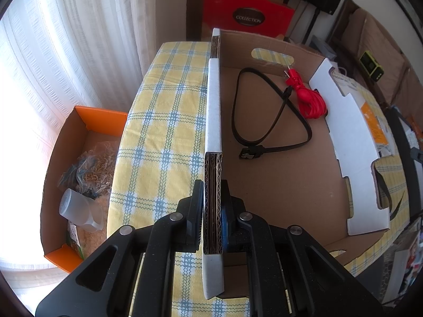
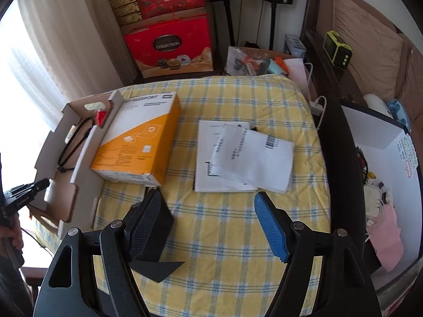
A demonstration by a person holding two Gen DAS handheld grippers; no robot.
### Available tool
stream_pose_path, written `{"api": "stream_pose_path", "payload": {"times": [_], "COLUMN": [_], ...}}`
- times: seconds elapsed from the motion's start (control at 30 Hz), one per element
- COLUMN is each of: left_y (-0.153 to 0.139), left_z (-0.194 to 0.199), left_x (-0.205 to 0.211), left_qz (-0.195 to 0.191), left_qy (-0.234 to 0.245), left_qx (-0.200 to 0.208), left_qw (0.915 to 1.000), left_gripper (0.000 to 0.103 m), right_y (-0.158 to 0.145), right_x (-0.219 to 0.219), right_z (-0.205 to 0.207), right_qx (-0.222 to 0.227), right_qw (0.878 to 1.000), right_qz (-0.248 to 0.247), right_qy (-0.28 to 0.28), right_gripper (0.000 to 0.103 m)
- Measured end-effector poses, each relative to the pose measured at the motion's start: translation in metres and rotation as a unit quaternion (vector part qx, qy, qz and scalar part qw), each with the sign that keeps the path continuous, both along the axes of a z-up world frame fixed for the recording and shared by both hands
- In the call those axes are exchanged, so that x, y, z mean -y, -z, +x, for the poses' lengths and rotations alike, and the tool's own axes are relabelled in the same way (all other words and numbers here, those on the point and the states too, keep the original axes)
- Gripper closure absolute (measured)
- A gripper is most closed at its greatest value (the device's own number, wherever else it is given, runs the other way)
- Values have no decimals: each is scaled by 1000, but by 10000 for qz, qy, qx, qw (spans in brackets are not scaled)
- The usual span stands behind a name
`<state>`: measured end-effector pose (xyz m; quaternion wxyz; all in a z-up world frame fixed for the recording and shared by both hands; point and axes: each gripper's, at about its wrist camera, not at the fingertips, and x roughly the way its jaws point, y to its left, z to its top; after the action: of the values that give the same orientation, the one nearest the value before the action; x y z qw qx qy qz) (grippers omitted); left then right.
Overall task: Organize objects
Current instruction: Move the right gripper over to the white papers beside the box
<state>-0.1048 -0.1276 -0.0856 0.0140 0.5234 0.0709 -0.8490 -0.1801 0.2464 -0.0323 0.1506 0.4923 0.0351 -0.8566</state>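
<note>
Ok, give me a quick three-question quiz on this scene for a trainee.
1. True or false: the left gripper is shut on the carton wall.
2. What lies beside the black cable in the carton? A. red cable B. scissors C. cup
3. What lies to the right of the orange box on the cloth?

Key: 1 true; 2 A; 3 papers.

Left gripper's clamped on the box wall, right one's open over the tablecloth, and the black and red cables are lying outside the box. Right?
Not quite. The left wrist view shows the black cable and red cable lying inside the box. The rest holds: left gripper clamped on the wall, right gripper open over the tablecloth.
</note>
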Motion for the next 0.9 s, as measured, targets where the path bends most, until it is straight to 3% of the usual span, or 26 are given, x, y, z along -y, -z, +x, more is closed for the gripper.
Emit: {"api": "stream_pose_path", "payload": {"times": [0.17, 0.27, 0.43, 0.6, 0.9], "left_y": [0, 1, 1, 1, 2], "left_z": [-1, -1, -1, -1, -1], "left_x": [0, -1, -1, -1, -2], "left_qz": [-8, -10, -9, -12, -19], "left_qy": [0, -10, -12, -11, -21], "left_qx": [12, 13, 24, 27, 29], "left_qw": [10000, 10000, 10000, 10000, 10000], "left_gripper": [93, 93, 93, 93, 93], "right_y": [8, 14, 29, 41, 52], "right_x": [-26, -37, -49, -56, -55], "right_z": [-25, -41, -68, -86, -95], "right_qx": [89, 184, 528, 605, 759], "right_qw": [9990, 9976, 9928, 9870, 9846], "right_qz": [-20, -50, -527, -780, -842], "right_qy": [436, 660, 935, 1269, 1332], "right_gripper": [27, 20, 18, 3, 3]}}
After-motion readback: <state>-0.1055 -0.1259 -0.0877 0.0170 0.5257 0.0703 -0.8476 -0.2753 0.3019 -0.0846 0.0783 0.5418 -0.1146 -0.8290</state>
